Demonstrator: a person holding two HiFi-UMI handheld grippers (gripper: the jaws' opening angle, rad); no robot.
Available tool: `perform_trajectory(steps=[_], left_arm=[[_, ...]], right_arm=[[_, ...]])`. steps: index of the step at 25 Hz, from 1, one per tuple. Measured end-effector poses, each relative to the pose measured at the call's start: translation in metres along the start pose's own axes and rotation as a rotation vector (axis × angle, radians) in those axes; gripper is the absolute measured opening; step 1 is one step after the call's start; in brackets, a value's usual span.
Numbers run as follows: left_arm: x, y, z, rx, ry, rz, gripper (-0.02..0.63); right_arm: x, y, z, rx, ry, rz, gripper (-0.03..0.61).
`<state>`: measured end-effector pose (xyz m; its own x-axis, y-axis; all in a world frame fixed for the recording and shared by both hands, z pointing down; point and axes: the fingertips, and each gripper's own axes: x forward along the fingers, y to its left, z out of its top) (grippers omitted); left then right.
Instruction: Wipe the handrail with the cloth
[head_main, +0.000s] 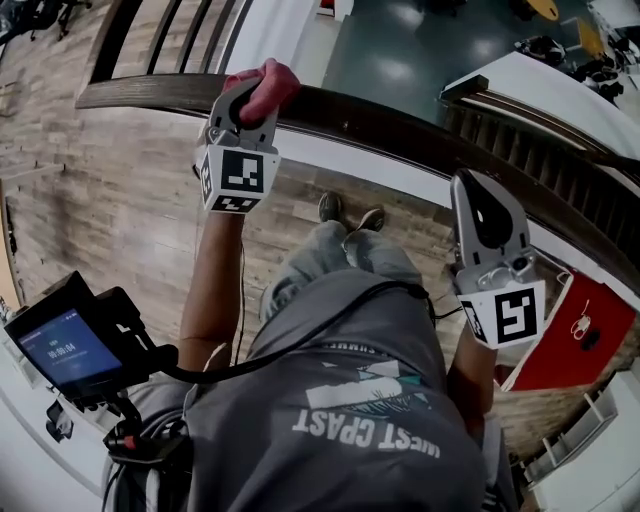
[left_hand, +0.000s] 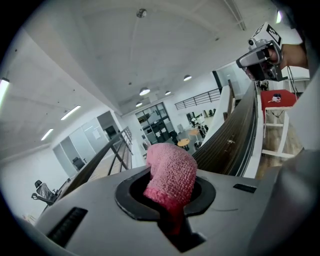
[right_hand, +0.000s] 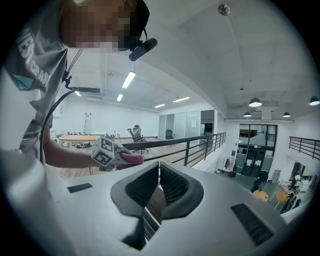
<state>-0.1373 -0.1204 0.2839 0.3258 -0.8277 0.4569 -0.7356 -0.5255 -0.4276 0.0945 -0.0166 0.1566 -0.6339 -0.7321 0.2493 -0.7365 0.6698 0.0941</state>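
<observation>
The handrail (head_main: 400, 125) crosses from upper left to lower right, with a lower floor (head_main: 400, 50) beyond it. The cloth (head_main: 265, 80), pinched in the left gripper (head_main: 248, 100), sits over the rail's left stretch. The right gripper (head_main: 468, 190) is well apart, further right (by the rail's near edge). Shoes (head_main: 350, 212) stand between them, a small table (head_main: 575, 335) at right, a screen (head_main: 65, 350) at lower left

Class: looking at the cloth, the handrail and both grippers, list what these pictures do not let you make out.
Head view: whether the cloth touches the handrail; the left gripper covers the contact.
Left gripper view: the cloth's lower end, sunk between the jaws.
Head view: the handrail's ends, cut off by the edges.
Head view: the screen text, too small.
</observation>
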Motion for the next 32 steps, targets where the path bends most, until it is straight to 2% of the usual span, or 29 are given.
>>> perform_trajectory(steps=[11,18,24,32], left_arm=[[0.003,-0.002,-0.013,0.021,0.034,-0.029,0.063],[0.008,0.014,-0.031,-0.004,0.067,-0.001,0.063],[0.018,0.028,-0.044,-0.013,0.099,0.017,0.061],[0.025,0.009,-0.029,-0.018,0.072,-0.022,0.063]], right_arm=[[-0.005,0.007,-0.009,0.023,-0.004,-0.014,0.008],[-0.013,-0.002,-0.019,0.039,0.021,-0.047,0.008],[-0.006,-0.003,-0.023,0.035,0.028,-0.028,0.008],[-0.017,-0.015,-0.033,0.06,0.057,-0.066,0.008]])
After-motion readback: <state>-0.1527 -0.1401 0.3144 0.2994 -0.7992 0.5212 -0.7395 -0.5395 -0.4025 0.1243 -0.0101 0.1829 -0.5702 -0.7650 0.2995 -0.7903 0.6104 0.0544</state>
